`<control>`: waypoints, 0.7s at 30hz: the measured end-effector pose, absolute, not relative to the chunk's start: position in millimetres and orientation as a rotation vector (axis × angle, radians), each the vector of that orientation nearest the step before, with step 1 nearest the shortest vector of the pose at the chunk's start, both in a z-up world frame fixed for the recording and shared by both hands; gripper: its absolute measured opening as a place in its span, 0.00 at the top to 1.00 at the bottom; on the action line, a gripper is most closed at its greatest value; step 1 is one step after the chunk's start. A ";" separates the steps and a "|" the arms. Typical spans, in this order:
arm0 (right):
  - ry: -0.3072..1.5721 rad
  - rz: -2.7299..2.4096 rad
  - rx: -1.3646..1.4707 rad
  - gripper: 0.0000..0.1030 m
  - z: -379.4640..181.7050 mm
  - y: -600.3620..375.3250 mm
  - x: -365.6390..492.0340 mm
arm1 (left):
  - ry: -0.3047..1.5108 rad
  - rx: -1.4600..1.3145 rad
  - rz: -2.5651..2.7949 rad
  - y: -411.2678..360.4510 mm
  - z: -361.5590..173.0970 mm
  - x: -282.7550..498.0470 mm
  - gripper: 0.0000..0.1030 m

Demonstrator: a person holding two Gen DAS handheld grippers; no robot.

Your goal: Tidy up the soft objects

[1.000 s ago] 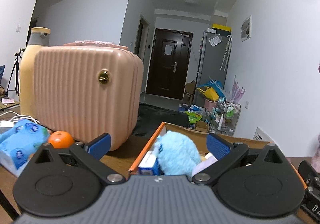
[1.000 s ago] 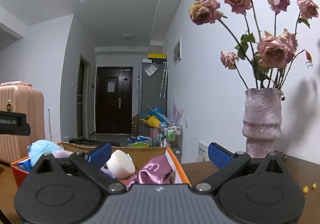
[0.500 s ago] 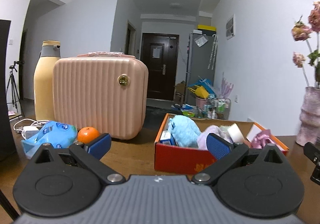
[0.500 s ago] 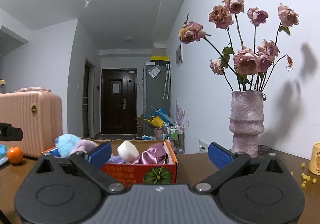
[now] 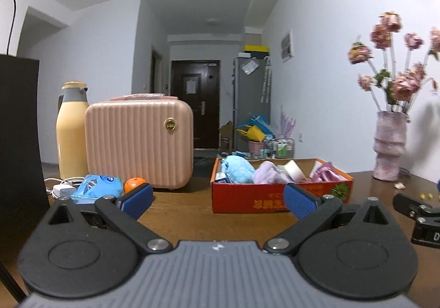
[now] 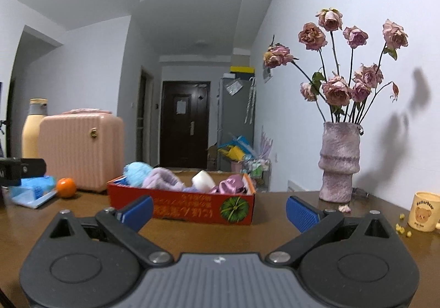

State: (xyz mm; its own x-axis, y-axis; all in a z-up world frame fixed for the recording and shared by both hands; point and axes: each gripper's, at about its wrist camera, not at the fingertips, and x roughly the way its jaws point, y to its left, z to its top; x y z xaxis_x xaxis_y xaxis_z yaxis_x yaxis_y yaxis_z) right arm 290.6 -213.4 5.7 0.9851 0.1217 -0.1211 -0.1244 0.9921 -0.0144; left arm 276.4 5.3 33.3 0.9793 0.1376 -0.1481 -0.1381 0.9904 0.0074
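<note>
Left wrist view: left tool spread wide, blue pads apart, nothing held, hovering over brown counter. Red box ahead on counter, slightly right of centre. Inside, left to right: blue fluffy toy, lilac fuzzy cloth, white roll, shiny pink fabric. Pink ribbed case upright to the left of box, apart from it. Yellow flask behind case on its left. Orange at the foot of the case, blue packet just beside the orange, white charger further left. Dark panel at far left edge. Vase with dried roses at right, blurred. Part of the other tool's black body at lower right edge.

Right wrist view: right tool also fully spread, empty, above counter. Box ahead left of centre, pumpkin print on its near right corner. Toy, cloth, roll, fabric piled inside. Orange left of box, packet beyond it, case and flask behind. Vase with roses right of box, well apart. Yellow bear mug at far right, small yellow crumbs beside it.
</note>
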 end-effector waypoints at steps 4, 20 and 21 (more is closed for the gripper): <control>0.154 0.158 -0.005 0.00 10.1 -215.4 260.1 | 0.161 -0.005 0.109 4.1 33.0 246.4 0.00; 0.309 0.133 0.005 0.00 9.5 -237.9 164.8 | 0.219 -0.017 0.007 -1.9 14.9 139.7 0.00; 0.307 0.131 0.004 0.00 9.9 -238.7 161.1 | 0.225 -0.025 0.003 -1.5 14.2 136.3 0.00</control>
State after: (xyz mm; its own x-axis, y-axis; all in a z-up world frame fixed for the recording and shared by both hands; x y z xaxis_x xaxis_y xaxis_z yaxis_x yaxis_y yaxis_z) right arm 161.1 -238.7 9.9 0.9447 0.1293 -0.3014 -0.1282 0.9915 0.0236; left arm 136.3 -1.5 14.2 0.9749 0.0002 -0.2228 -0.0057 0.9997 -0.0243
